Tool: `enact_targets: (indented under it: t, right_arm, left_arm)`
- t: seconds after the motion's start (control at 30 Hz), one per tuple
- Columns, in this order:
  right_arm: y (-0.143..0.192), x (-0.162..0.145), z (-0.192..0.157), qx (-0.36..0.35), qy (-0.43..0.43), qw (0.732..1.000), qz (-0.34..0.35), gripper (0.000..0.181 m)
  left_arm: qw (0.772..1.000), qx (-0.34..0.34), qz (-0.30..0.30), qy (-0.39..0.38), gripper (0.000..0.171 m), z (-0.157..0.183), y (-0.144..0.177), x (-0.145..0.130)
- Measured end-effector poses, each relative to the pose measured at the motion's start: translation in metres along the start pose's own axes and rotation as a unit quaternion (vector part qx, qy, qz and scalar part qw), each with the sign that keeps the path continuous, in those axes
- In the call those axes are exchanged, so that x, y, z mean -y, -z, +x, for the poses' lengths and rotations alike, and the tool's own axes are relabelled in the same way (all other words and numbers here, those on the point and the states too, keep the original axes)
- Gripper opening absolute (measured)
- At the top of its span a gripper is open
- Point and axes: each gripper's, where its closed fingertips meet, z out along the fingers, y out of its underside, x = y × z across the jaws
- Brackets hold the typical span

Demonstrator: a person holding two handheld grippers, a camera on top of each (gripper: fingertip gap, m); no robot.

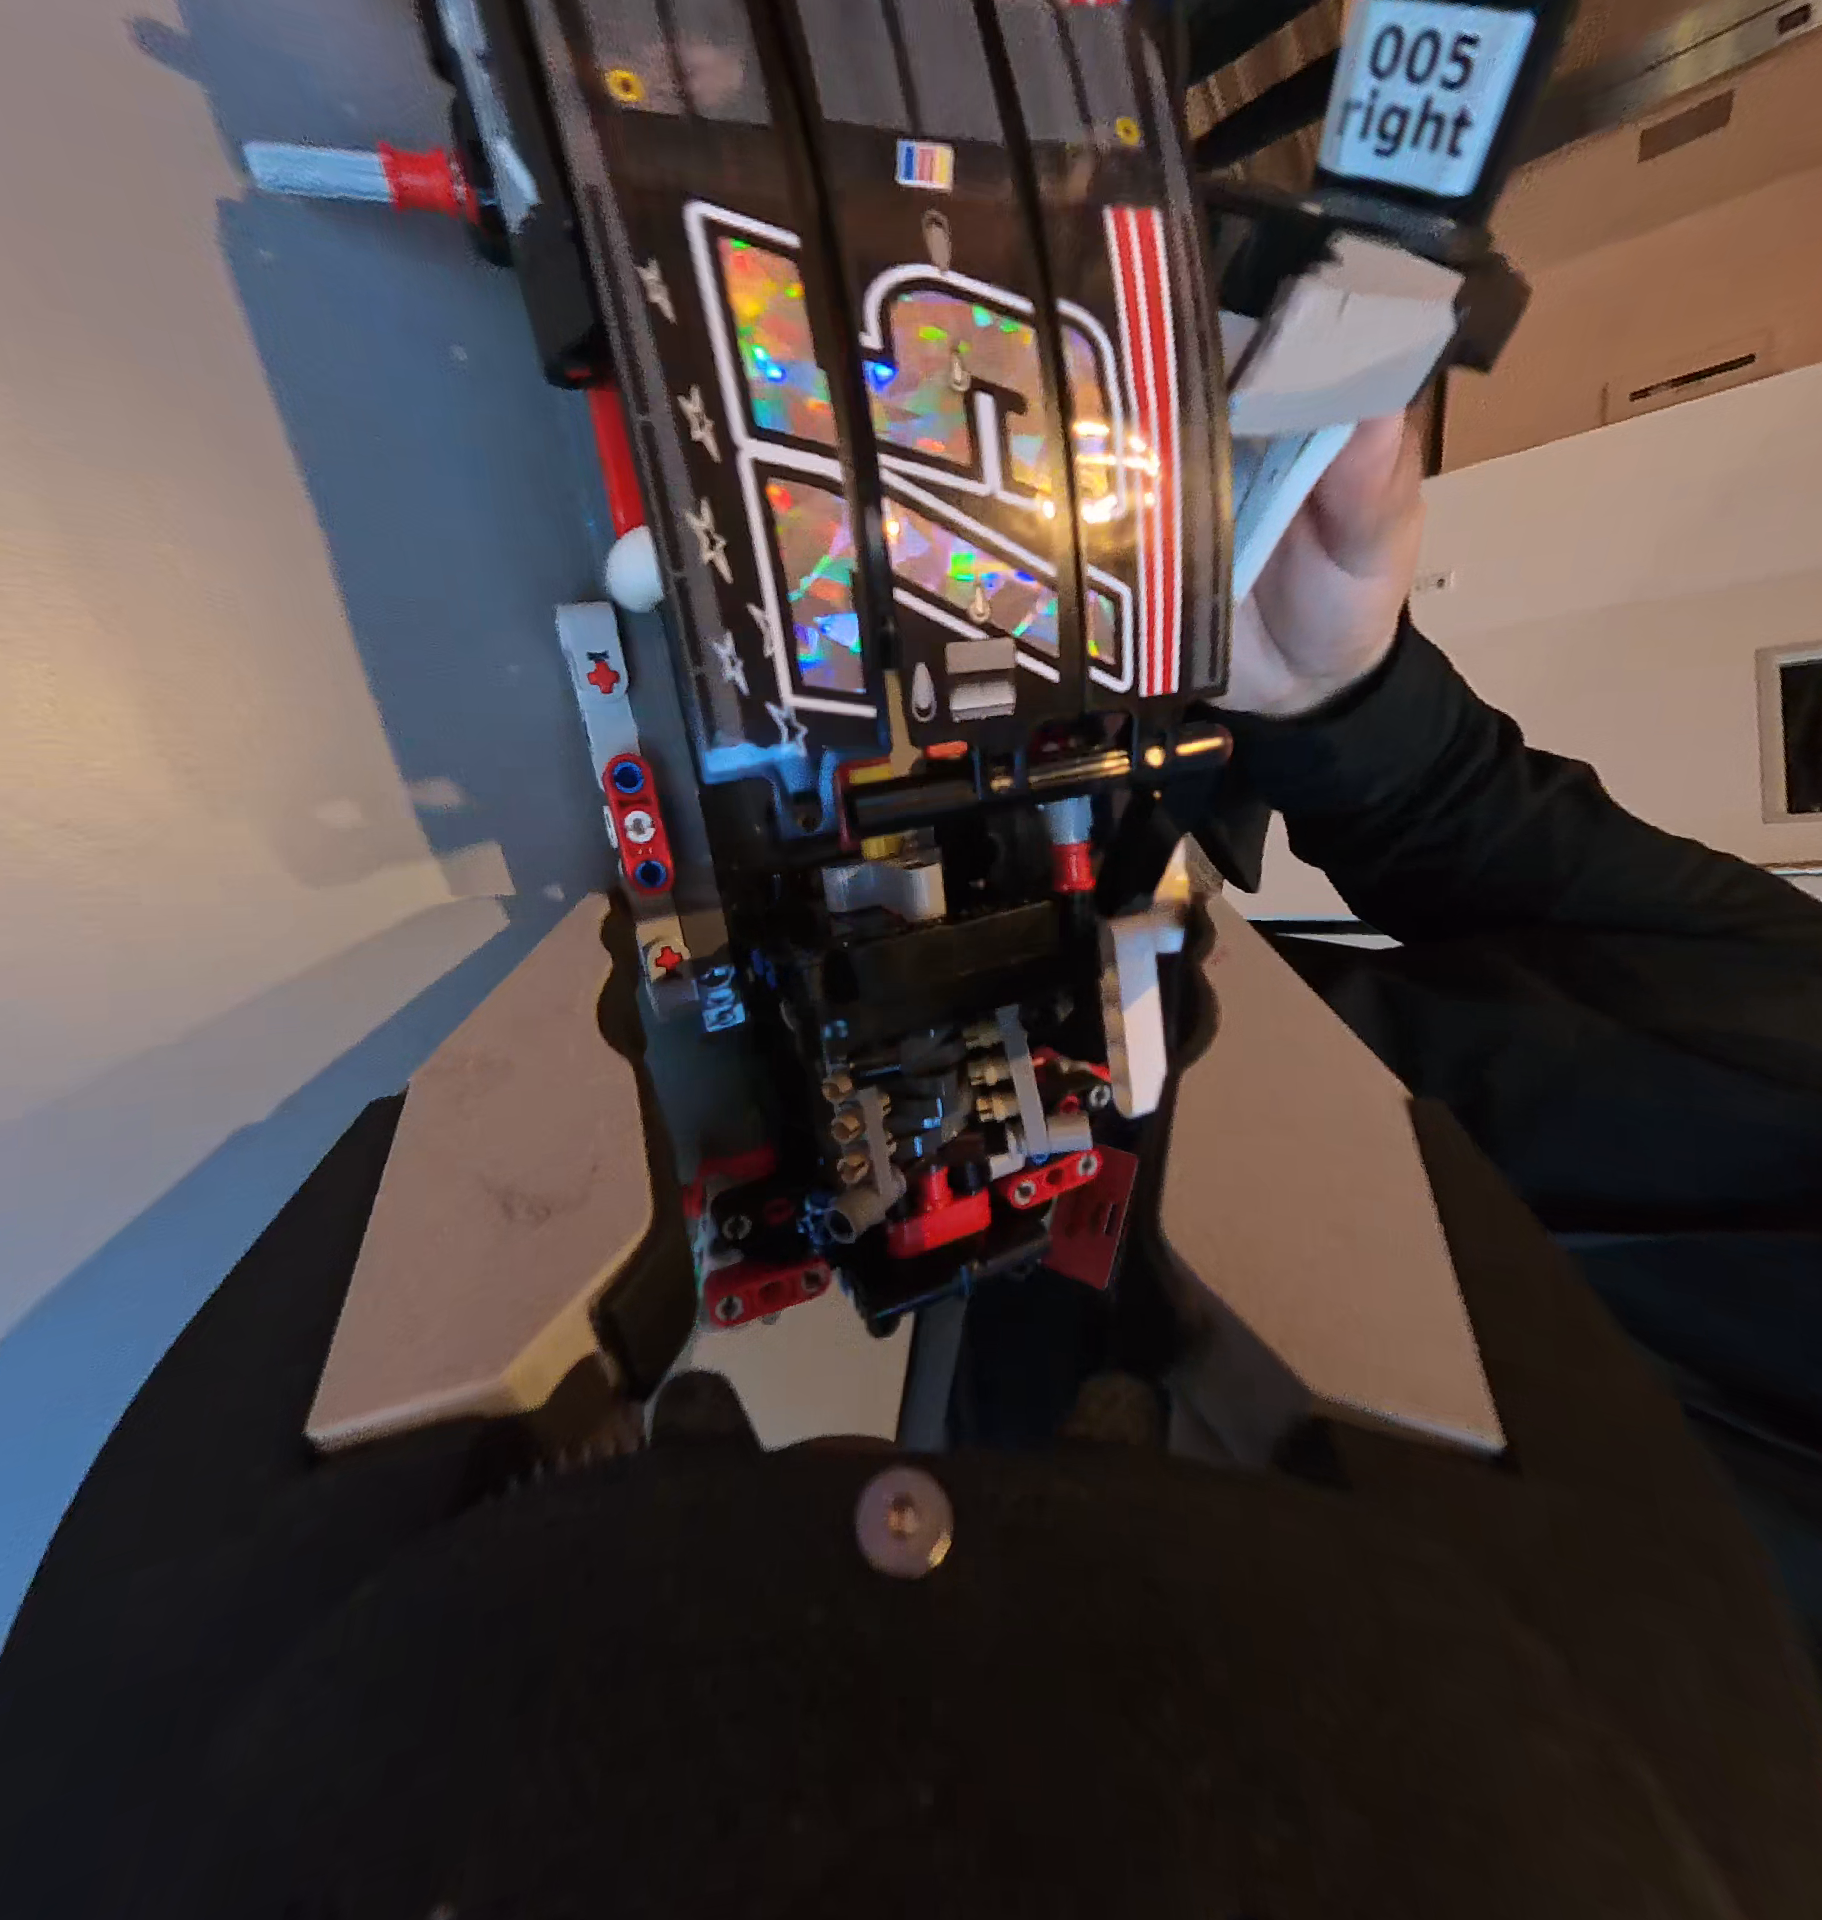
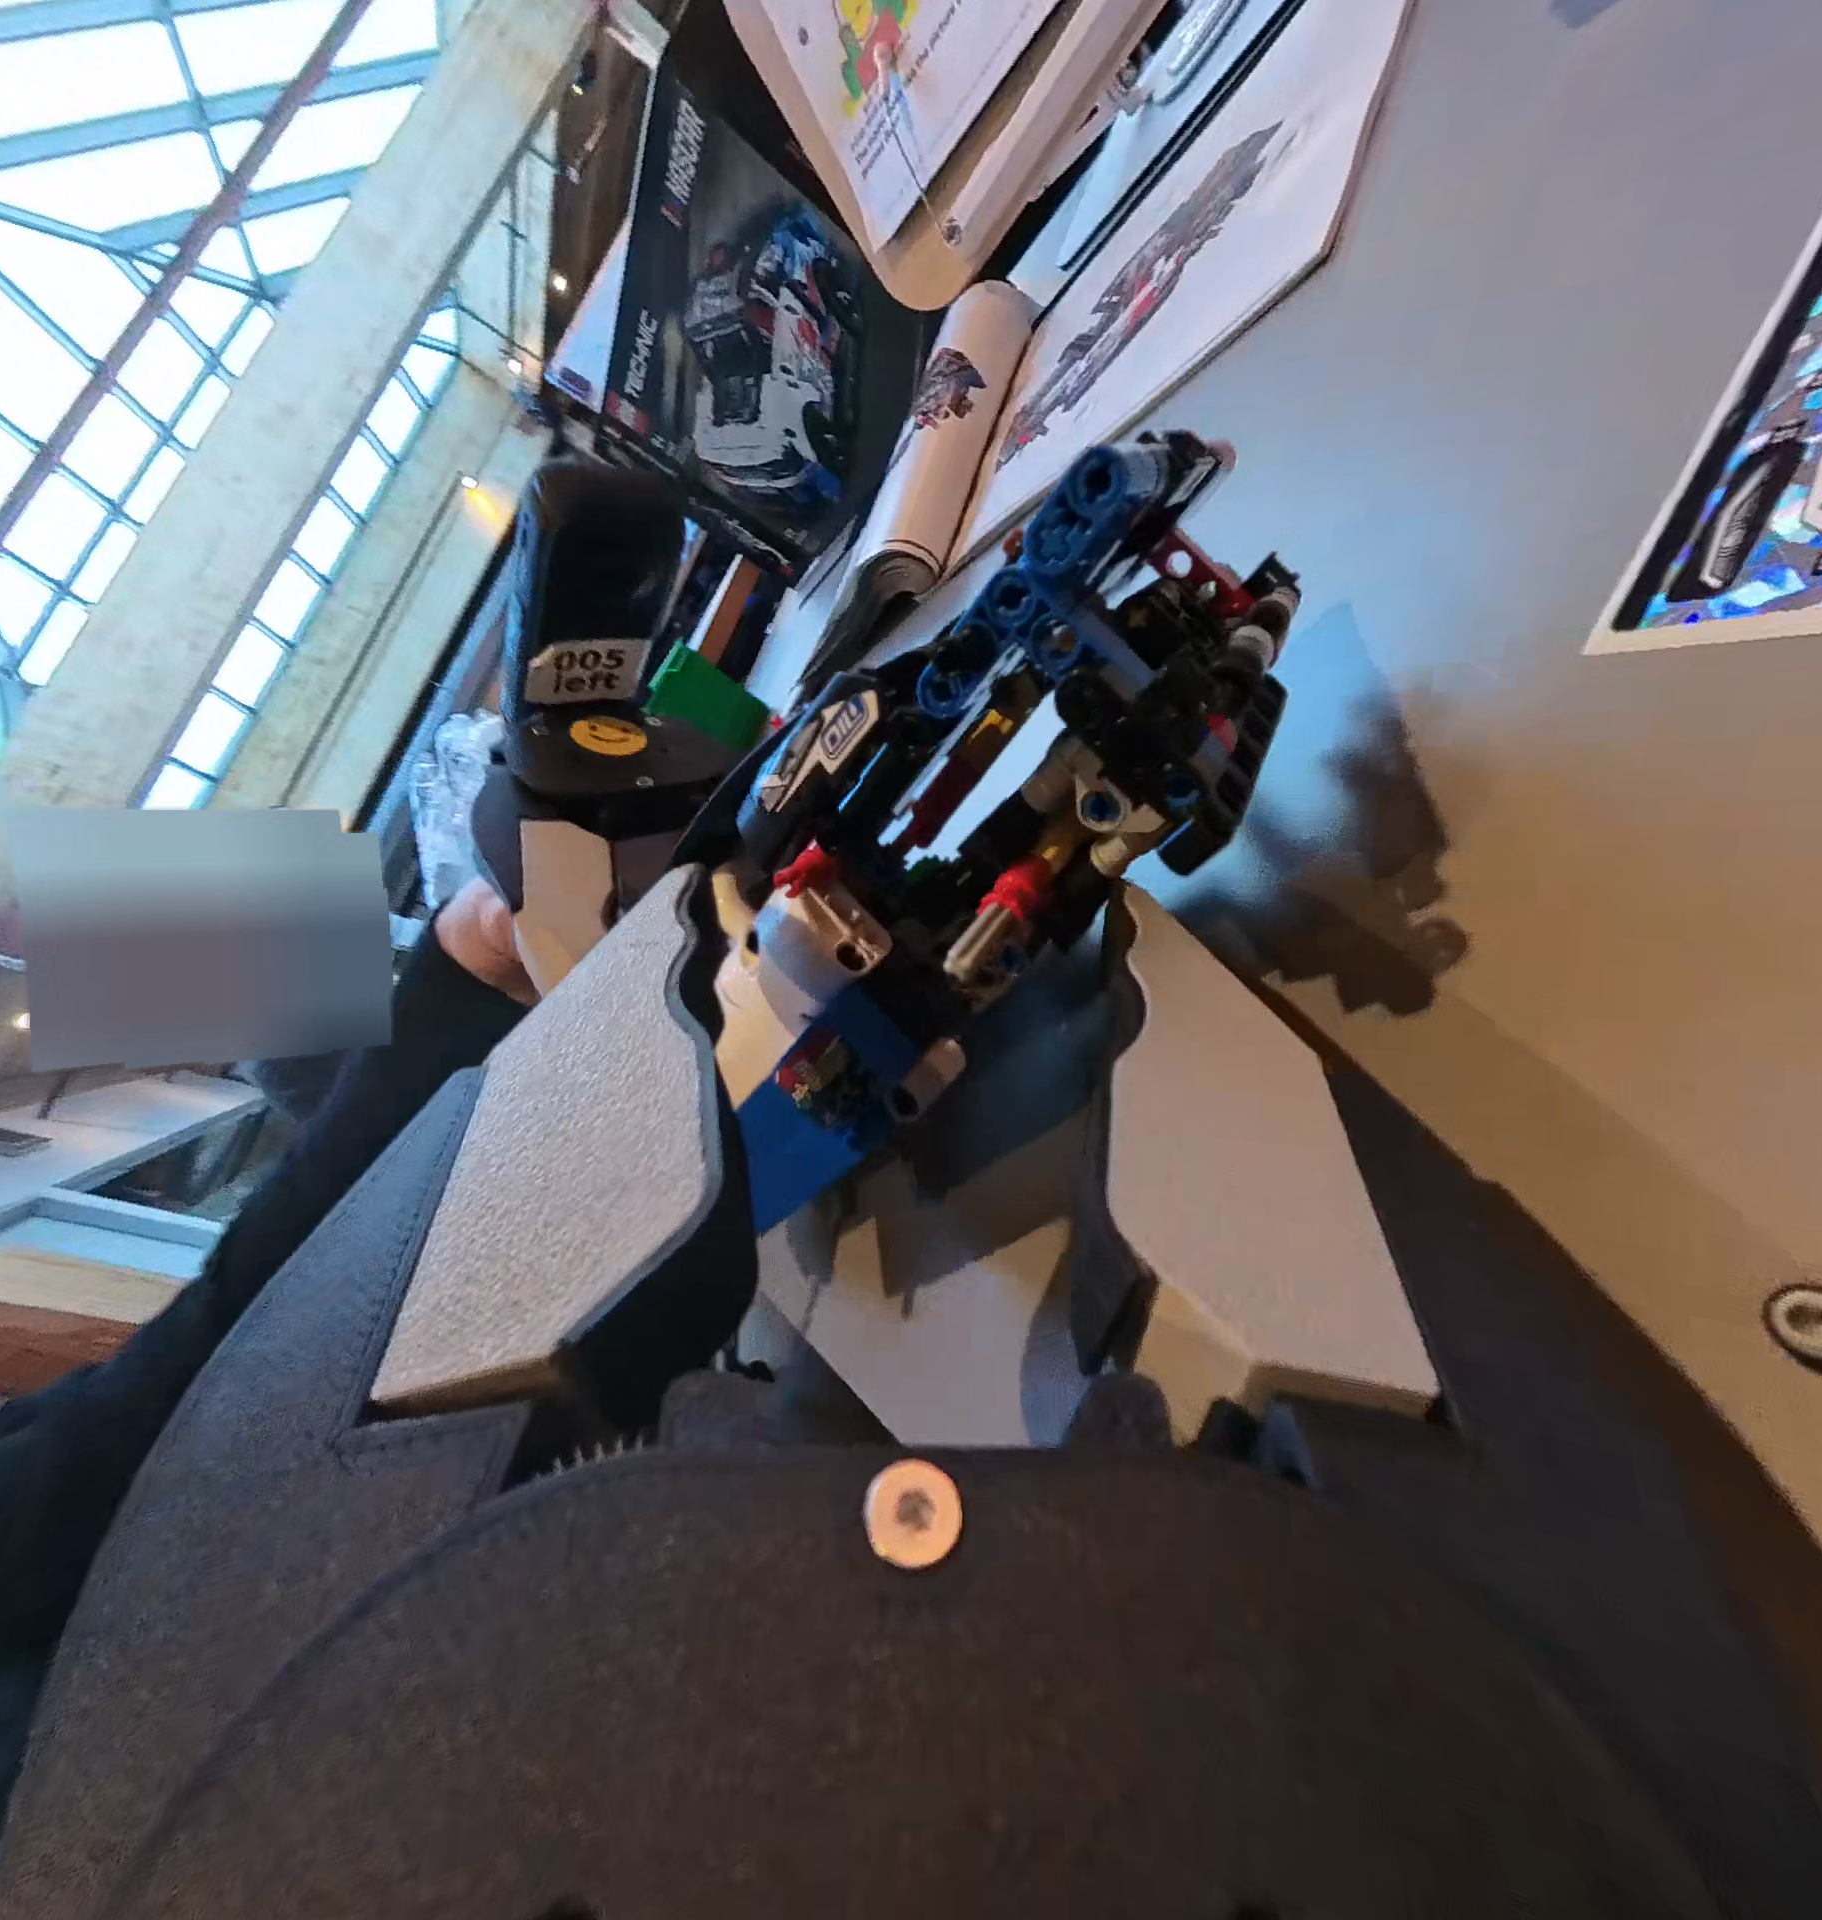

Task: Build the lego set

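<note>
Left gripper [image 1: 902, 1049], right gripper [image 2: 912, 935] jaws both pinching lego car [image 1: 938, 540]; keep clamp steady, turn slowly.

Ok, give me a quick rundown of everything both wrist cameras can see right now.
Lego car model: one, black with holographic and red-striped stickers, held up between both claws, above the table.
Grey table: one, behind the model.
Set box: one, dark, standing at the table's far side.
Instruction booklets: at least two, white, open on the table beyond the model.
Sticker sheet: one, white-edged, holographic, at the right edge of the right wrist view.
Green object: one, by the box; kind unclear.
Left claw: one, grey pads, closed on the model's mechanical end.
Right claw: one, grey pads, closed on the model's other end.
Person's hand: one, dark sleeve, holding the right claw.
</note>
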Motion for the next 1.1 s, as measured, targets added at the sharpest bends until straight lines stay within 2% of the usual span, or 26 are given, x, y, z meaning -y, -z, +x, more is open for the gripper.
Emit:
enact_targets:
  t: [0.13, 0.27, 0.33, 0.4, 0.47, 0.57, 0.63, 0.83, 1.1]
  right_arm:
    - [-0.001, 0.001, 0.001, 0.016, -0.027, 0.999, -0.005, 0.072]
    - [-0.003, -0.003, 0.009, -0.001, -0.030, 0.999, -0.013, 0.070]
    - [-0.003, -0.003, 0.010, 0.002, -0.036, 0.999, -0.014, 0.070]
    - [-0.004, -0.002, 0.010, 0.005, -0.036, 0.999, -0.015, 0.070]
    - [-0.006, 0.000, 0.008, 0.004, -0.034, 0.999, -0.015, 0.069]
    - [-0.012, 0.005, 0.001, 0.003, -0.027, 0.999, -0.018, 0.065]
    - [-0.016, 0.010, -0.003, 0.002, -0.022, 1.000, -0.018, 0.061]
    - [-0.040, 0.016, -0.025, 0.019, 0.000, 0.999, -0.044, 0.059]
    - [-0.087, 0.012, -0.042, 0.007, 0.033, 0.993, -0.111, 0.059]
  left_arm:
    - [1.000, -0.010, -0.008, -0.005, 0.097, 0.006, -0.003, -0.009]
    - [0.997, 0.017, 0.054, -0.052, 0.067, 0.015, 0.026, 0.003]
    - [0.990, 0.065, 0.107, -0.071, 0.062, 0.013, 0.049, 0.020]
    - [0.982, 0.115, 0.121, -0.089, 0.064, 0.007, 0.059, 0.029]
    - [0.983, 0.124, 0.109, -0.086, 0.068, 0.005, 0.052, 0.032]
    - [0.983, 0.130, 0.090, -0.090, 0.058, -0.003, 0.036, 0.031]
    - [0.985, 0.115, 0.091, -0.088, 0.063, -0.002, 0.030, 0.028]
    - [0.990, 0.039, 0.120, -0.069, 0.065, 0.004, 0.037, 0.012]
    - [0.986, 0.012, 0.166, -0.033, 0.069, -0.003, 0.058, -0.004]
